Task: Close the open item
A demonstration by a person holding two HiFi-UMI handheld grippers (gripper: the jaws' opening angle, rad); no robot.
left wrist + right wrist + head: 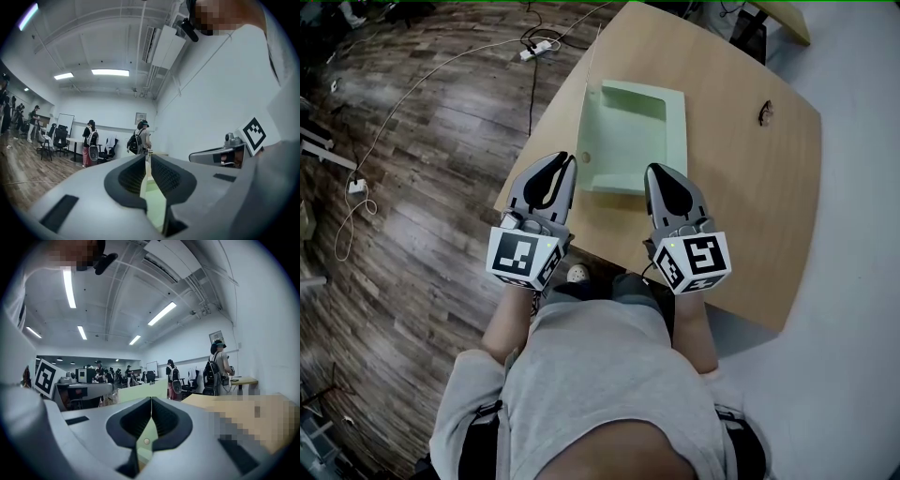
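**Two shut grippers flank the near end of an open green box**

Two grippers are held level at the near edge of a wooden tabletop, one in each of the person's hands, and both are empty. The left gripper [564,161] has its jaws drawn together at the tips with nothing clamped between them. The right gripper [662,172] is the same: its own view shows the pads meeting in a single line, with only pale green surface behind them.

Just beyond the fingertips lies the task's item, a pale green box [676,131] with its hollow facing up. It sits straight ahead of the person, in the lane between the two grippers. Its long axis runs away from the body, roughly in line with the way both grippers point. The left gripper's tip is just beside the box's near left corner, and the right gripper's tip is at the near right corner. Neither hand is clearly the closer, and the head view does not settle whether either tip touches the box. In the right gripper view a green panel stands upright beyond the jaws, most likely the raised part that has to come down.

The box rests near the left edge of the tabletop [750,197], with bare wood to its right and a small dark object [765,112] well apart on the far side. Any closing move will probably be a short reach forward and inward over the near end.
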